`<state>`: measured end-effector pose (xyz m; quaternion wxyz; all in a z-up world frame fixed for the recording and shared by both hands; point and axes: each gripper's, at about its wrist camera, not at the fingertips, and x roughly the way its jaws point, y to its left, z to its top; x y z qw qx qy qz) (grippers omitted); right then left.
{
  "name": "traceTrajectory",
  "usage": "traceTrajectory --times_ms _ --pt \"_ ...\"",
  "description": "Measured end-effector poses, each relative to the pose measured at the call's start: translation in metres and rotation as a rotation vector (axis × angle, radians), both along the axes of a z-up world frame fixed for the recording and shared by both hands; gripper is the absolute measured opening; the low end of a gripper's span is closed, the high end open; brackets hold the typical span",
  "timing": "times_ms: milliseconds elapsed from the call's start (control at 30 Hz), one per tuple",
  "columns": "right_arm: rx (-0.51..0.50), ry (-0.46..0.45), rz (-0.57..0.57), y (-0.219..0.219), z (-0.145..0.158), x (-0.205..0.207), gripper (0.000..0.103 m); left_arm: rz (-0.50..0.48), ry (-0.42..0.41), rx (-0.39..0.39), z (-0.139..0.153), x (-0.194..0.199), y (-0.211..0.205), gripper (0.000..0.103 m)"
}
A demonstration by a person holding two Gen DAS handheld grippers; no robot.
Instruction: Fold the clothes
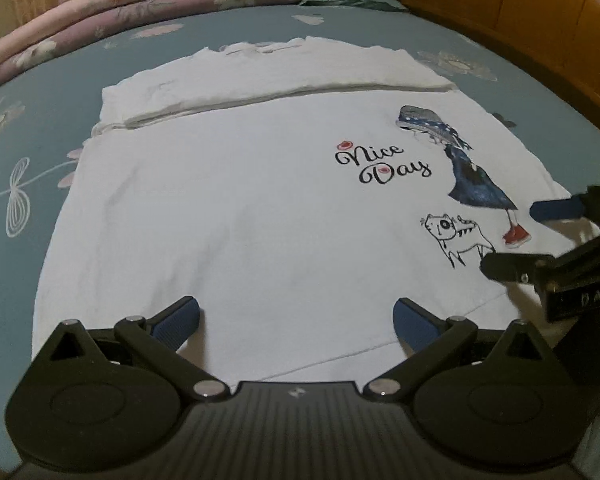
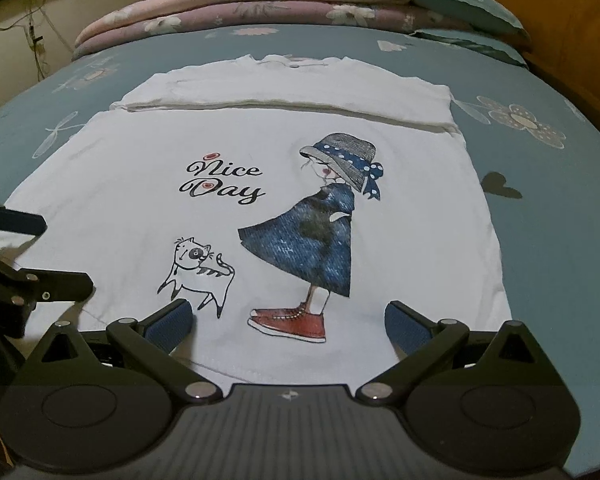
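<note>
Both tongs — left [image 1: 296, 320], right [image 2: 288, 320] — gape over the T-shirt's [image 2: 140, 208] near hem, seemingly to pinch it; far part lies folded.

My left gripper [image 1: 296, 320]: black linkage arms, silver pivot pins, blue ribbed pads [image 1: 180, 322], ribbed black body, small white logo at 6 o'clock; my right gripper [image 2: 288, 320] same build
</note>
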<state>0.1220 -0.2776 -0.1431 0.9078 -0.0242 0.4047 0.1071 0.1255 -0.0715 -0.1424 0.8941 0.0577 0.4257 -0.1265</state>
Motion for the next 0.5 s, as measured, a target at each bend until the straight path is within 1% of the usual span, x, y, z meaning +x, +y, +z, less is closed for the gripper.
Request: traceTrajectory --times_ms 100,300,500 --pt "-0.004 0.000 -0.002 0.000 0.000 -0.002 0.103 -0.015 -0.016 -0.018 -0.002 -0.006 0.005 0.102" --pt "-0.008 -0.025 -0.021 -0.003 0.000 -0.010 0.103 -0.029 -0.041 -0.015 -0.003 -0.010 0.008 0.103" --pt "-0.009 -0.023 -0.045 -0.004 0.000 -0.013 0.103 -0.023 -0.053 -0.020 -0.004 -0.012 0.008 0.103"
